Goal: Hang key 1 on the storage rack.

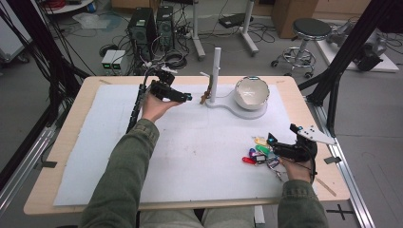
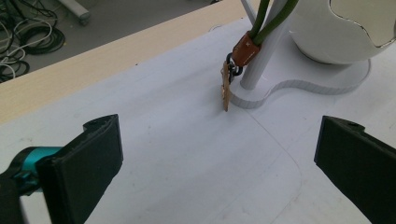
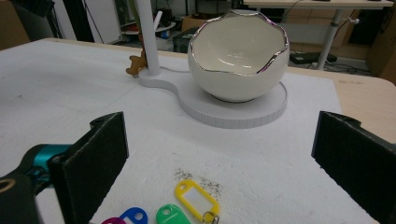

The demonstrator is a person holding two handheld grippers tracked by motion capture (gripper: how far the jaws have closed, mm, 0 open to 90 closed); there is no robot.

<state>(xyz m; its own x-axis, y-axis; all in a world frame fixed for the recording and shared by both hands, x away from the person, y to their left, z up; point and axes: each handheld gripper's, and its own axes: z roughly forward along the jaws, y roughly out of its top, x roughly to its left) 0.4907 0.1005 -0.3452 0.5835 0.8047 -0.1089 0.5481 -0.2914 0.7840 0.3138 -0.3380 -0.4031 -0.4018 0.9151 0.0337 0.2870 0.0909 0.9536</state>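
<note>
A white stand (image 1: 216, 71) with a post and a hook rises from a white base (image 1: 247, 112) at the table's back middle. A brown keychain charm (image 1: 205, 97) (image 2: 227, 86) hangs from the hook on a green cord, down beside the post. An eggshell-shaped white bowl (image 1: 252, 92) (image 3: 238, 56) sits on the same base. My left gripper (image 1: 186, 97) (image 2: 219, 154) is open, just left of the charm, with nothing between its jaws. Several coloured key tags (image 1: 259, 153) lie at the front right; a yellow tag (image 3: 196, 199) is nearest. My right gripper (image 1: 272, 142) (image 3: 219, 154) stands open right by them.
A white mat (image 1: 190, 142) covers most of the wooden table (image 1: 62, 142). Black frame posts (image 1: 349, 47) stand at the right, with computer towers, cables and a stool on the floor behind. A black cable trails along the mat's left part.
</note>
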